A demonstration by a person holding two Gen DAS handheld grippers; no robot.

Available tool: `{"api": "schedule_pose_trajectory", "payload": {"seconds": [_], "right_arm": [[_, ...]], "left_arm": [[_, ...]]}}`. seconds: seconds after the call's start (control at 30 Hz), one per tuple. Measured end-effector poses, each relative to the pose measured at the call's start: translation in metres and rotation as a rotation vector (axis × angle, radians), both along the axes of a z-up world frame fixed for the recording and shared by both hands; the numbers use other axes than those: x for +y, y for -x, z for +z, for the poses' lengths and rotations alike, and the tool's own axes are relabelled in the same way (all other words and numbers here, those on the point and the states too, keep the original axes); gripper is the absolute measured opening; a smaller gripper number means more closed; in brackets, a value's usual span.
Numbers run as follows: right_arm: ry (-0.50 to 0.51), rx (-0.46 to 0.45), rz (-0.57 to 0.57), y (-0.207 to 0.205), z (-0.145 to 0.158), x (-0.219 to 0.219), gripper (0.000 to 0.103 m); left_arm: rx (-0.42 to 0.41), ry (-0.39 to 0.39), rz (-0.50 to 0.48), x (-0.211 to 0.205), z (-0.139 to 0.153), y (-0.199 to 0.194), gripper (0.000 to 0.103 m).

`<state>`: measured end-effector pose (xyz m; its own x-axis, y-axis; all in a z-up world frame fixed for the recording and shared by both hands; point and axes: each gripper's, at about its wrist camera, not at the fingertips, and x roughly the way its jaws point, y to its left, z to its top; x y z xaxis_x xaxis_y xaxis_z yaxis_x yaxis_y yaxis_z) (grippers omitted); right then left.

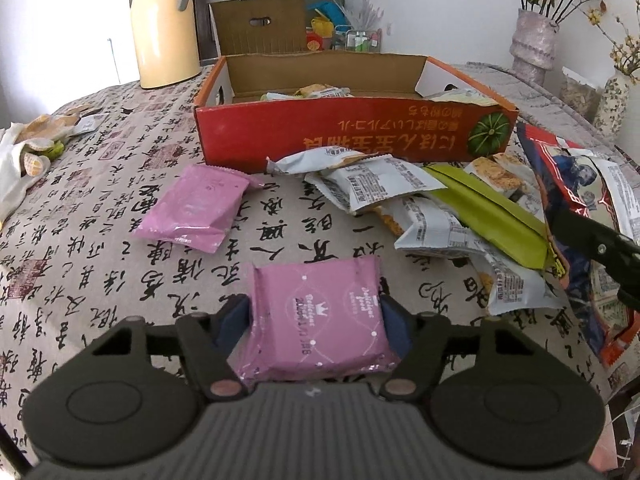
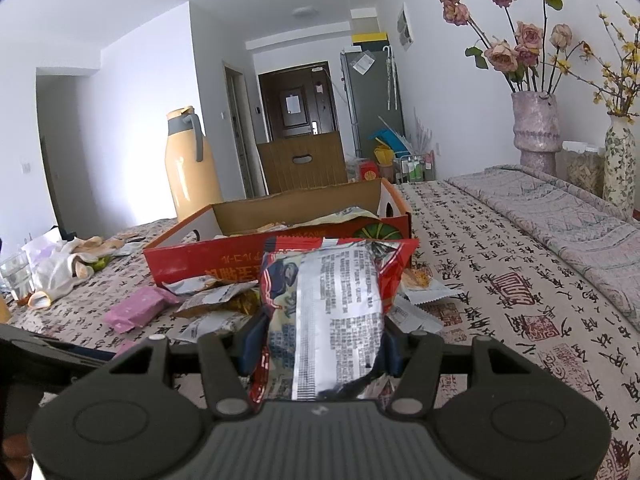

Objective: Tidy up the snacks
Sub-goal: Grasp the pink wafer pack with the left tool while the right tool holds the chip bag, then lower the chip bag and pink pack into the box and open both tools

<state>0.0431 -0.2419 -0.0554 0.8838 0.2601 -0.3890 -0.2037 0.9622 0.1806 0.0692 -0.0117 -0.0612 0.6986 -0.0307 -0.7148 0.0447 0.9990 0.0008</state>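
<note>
A pink snack packet lies on the calligraphy-print tablecloth, and my left gripper is shut on it, a blue pad pressing each side. A second pink packet lies further off to the left. Behind them stands a red cardboard box with a few snacks inside. In the right wrist view my right gripper is shut on a red and silver snack bag, held in front of the red box. That same red bag shows at the right edge of the left wrist view.
A heap of white and green snack packets lies in front of the box. A yellow thermos jug stands behind the box on the left. Flower vases stand at the back right. A white bag with snacks sits far left.
</note>
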Motion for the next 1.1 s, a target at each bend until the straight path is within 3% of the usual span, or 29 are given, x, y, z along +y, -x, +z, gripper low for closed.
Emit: {"api": "schedule_pose_trajectory", "payload": {"seconds": [0.3, 0.6, 1.1], "right_arm": [[0.005, -0.014, 0.002, 0.003, 0.004, 0.000, 0.057], [0.027, -0.051, 0.014, -0.005, 0.016, 0.002, 0.057], [0.048, -0.145, 0.033, -0.067, 0.059, 0.010, 0.057]], "left_arm": [[-0.029, 0.003, 0.000, 0.003, 0.010, 0.004, 0.070], [-0.103, 0.014, -0.009, 0.005, 0.039, 0.002, 0.070], [-0.247, -0.010, -0.023, -0.011, 0.100, -0.053, 0.070]]}}
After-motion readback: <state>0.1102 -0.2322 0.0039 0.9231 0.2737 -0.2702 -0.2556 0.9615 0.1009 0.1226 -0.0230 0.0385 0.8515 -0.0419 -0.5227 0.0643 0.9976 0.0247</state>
